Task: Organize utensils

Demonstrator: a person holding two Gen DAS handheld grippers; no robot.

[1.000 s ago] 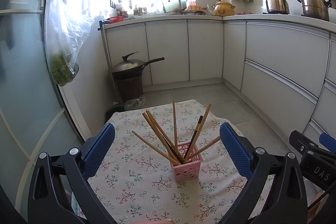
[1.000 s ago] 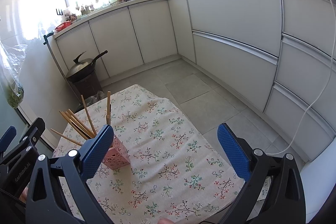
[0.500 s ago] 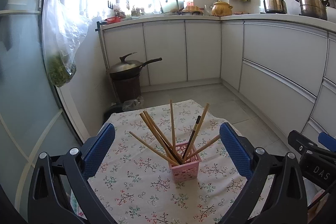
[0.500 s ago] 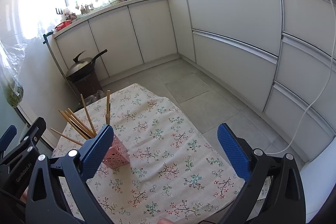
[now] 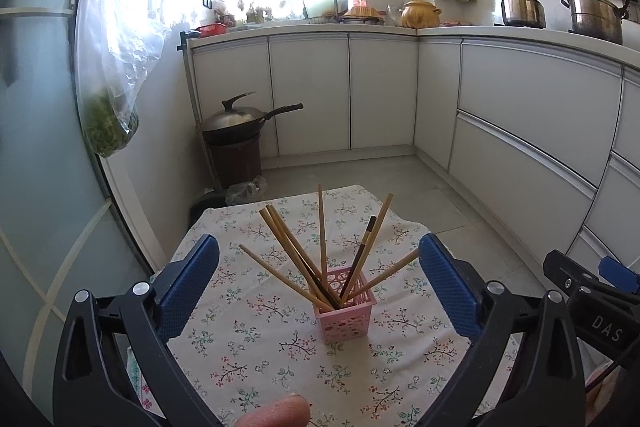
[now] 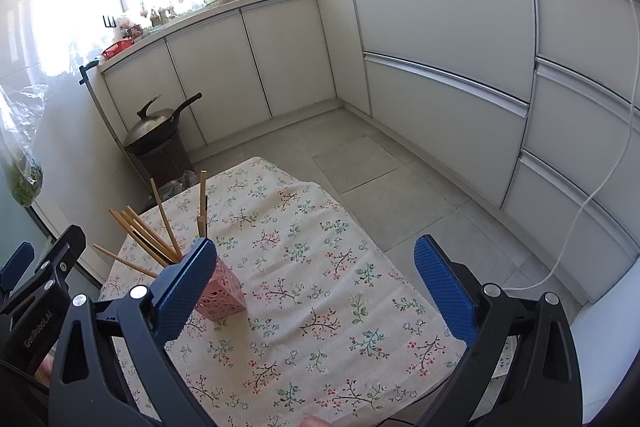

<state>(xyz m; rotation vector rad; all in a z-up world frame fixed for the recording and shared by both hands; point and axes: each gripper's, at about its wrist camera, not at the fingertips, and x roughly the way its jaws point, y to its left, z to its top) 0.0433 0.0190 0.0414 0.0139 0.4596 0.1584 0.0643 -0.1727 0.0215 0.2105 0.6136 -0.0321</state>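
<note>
Since chopsticks [image 5: 320, 247] all stand in pink basket [image 5: 345, 303] ahead of left gripper [image 5: 319, 279], w/ none loose on tablecloth [image 6: 320, 267], sorting looks done, nothing left afaict. Both grippers spread wide, holding nothing. Basket sits centred between left fingers, just off left finger of right gripper [image 6: 316, 281]. Vs 1 s ago: left view pulled back slightly, basket lower; right unchanged.

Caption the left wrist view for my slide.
Open left gripper frames a pink basket of chopsticks on a floral tablecloth.
</note>
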